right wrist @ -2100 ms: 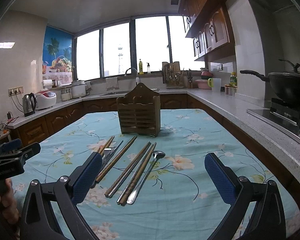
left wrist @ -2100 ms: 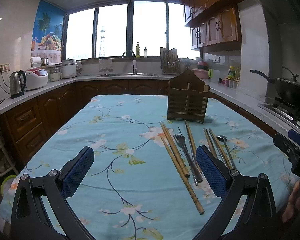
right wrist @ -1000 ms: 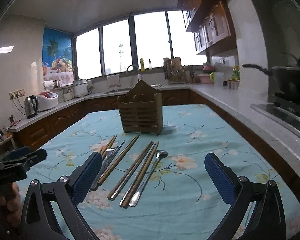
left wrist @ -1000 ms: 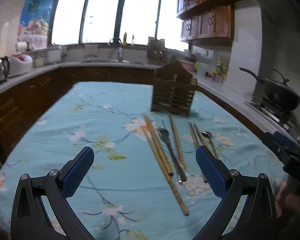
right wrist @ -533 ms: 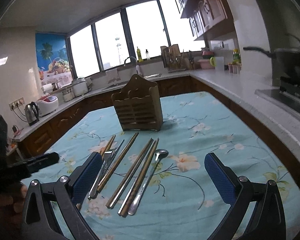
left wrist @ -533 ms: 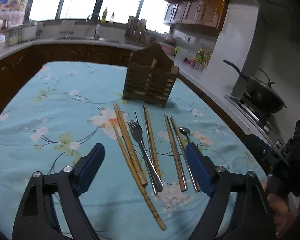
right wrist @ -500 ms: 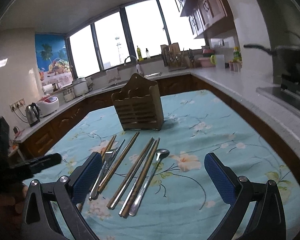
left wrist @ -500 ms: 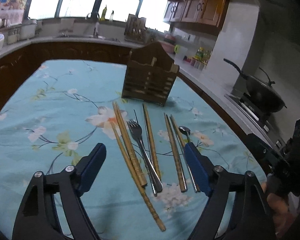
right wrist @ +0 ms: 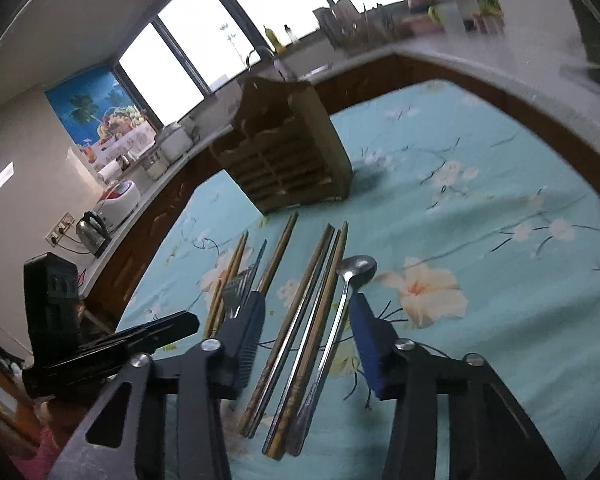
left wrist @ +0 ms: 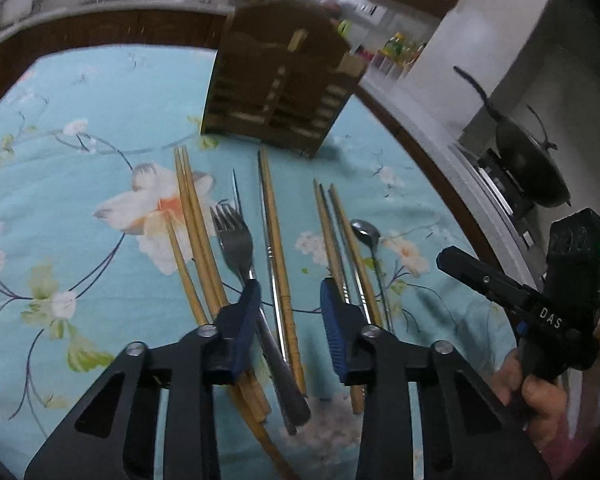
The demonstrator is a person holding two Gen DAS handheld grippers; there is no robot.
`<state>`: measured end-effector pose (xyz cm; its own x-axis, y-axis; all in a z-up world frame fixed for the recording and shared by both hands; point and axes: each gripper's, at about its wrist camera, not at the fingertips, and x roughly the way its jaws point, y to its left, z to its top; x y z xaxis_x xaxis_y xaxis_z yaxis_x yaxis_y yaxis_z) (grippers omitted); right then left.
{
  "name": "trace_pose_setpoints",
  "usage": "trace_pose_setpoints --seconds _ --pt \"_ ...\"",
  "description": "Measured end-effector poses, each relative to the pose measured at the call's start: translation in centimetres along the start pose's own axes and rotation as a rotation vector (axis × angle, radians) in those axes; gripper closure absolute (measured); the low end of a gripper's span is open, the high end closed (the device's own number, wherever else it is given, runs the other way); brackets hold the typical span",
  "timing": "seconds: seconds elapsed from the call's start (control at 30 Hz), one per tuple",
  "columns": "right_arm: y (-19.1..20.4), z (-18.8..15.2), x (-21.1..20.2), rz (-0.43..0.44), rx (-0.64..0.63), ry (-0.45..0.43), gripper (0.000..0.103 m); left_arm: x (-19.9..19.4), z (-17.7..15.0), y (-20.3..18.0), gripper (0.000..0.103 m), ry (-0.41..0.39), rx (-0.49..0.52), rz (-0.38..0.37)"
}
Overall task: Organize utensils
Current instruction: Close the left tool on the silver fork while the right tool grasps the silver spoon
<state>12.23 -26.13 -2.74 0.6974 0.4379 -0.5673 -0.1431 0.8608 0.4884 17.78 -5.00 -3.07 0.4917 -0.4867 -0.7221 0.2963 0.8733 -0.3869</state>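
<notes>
Several wooden and metal chopsticks, a fork [left wrist: 236, 240] and a spoon [left wrist: 366, 232] lie in a row on the floral tablecloth before a wooden utensil holder [left wrist: 278, 92]. My left gripper [left wrist: 288, 320] is low over the row, jaws part open astride a wooden chopstick [left wrist: 276, 248] and a metal one, touching nothing that I can tell. My right gripper [right wrist: 306, 324] is part open astride a chopstick bundle [right wrist: 316, 280] and the spoon [right wrist: 350, 276]. The holder [right wrist: 284, 160] stands behind. Each gripper shows at the edge of the other's view.
The turquoise tablecloth [right wrist: 500, 280] covers the table. Kitchen counters ring it, with a kettle [right wrist: 94, 230] and rice cooker at left. A black wok [left wrist: 528, 164] sits on the stove at right.
Both grippers have dropped and tilted down close over the utensil row. Both sets of jaws have narrowed from wide open to part open around the utensils.
</notes>
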Motion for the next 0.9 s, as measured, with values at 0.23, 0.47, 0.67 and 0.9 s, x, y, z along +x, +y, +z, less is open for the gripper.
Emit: trace_pose_setpoints --seconds 0.23,0.47,0.67,0.9 --pt "-1.7 0.9 2.6 -0.008 0.047 0.093 0.064 1.7 1.2 1.6 0.077 0.055 -0.031 0.039" --pt "-3.0 1.1 4.8 -0.007 0.081 0.149 0.064 3.3 2.4 2.2 0.077 0.094 -0.031 0.056" --pt "-3.7 1.6 6.5 0.009 0.099 0.191 0.065 4.7 2.9 2.5 0.077 0.120 -0.042 0.042" --pt "-3.5 1.6 7.1 0.016 0.101 0.197 0.099 4.8 2.9 2.7 0.095 0.104 -0.034 0.016"
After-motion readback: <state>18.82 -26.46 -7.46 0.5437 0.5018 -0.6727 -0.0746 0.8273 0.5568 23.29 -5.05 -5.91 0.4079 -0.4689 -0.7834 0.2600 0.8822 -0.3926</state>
